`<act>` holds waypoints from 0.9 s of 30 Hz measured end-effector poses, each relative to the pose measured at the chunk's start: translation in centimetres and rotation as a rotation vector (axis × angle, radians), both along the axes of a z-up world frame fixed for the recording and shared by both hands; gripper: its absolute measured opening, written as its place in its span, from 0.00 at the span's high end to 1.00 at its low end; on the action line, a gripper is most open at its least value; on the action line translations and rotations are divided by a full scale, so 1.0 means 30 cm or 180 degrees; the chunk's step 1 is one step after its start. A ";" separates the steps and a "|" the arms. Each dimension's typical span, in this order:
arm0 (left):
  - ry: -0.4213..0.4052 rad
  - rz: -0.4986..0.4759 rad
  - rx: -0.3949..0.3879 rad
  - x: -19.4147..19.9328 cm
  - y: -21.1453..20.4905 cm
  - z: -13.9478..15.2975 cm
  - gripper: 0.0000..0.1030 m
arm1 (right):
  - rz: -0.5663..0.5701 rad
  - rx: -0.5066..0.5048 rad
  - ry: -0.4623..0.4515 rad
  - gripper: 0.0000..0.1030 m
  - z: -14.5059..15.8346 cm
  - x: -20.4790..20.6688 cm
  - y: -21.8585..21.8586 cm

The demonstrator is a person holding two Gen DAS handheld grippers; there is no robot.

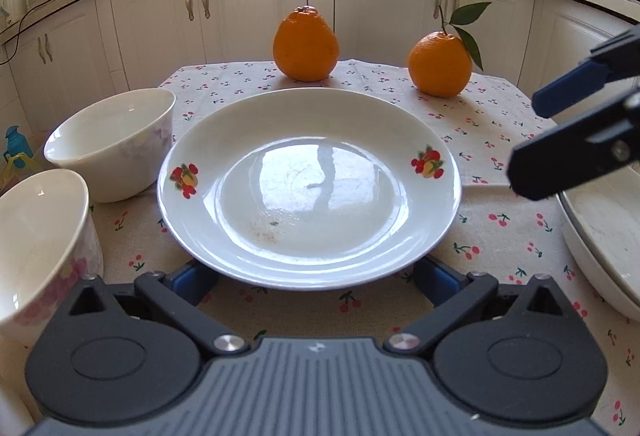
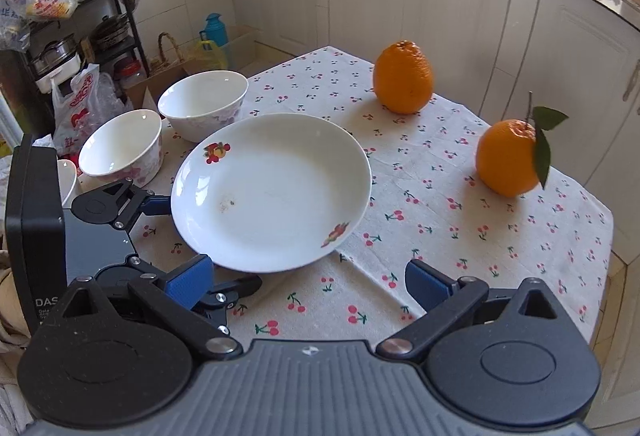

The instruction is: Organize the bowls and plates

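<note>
A white ceramic plate with fruit decals (image 1: 310,191) is framed between the widely spread blue-padded fingers of the left gripper (image 1: 316,278), its near rim overhanging them above the cherry-print tablecloth (image 1: 500,236). The right gripper (image 2: 308,276) is held spread and empty just short of the plate. Two white floral bowls (image 2: 160,127) are seen beyond the left fingers.

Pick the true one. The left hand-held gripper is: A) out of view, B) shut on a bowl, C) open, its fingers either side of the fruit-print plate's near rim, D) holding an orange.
C: the left hand-held gripper is open, its blue fingers flanking the near rim of the plate; bowls and oranges lie untouched.
</note>
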State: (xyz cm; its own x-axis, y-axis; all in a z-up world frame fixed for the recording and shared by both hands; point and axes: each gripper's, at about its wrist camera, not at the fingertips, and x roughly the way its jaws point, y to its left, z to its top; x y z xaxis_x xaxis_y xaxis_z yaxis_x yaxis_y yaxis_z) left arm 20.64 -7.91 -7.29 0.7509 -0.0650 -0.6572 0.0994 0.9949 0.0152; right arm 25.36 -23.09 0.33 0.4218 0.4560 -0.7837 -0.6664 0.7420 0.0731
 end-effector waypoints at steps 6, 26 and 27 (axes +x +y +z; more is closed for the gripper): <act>0.0000 0.0003 -0.0004 0.008 0.000 0.000 0.00 | 0.0281 0.0141 0.0159 0.00 -0.015 0.172 0.059; -0.0005 0.0002 -0.0014 0.007 0.006 -0.001 0.00 | 0.0735 0.0218 0.0790 0.04 -0.149 0.542 0.233; -0.0005 0.0003 -0.0014 0.007 0.006 -0.001 0.00 | 0.0755 0.0254 0.0859 0.04 -0.156 0.552 0.239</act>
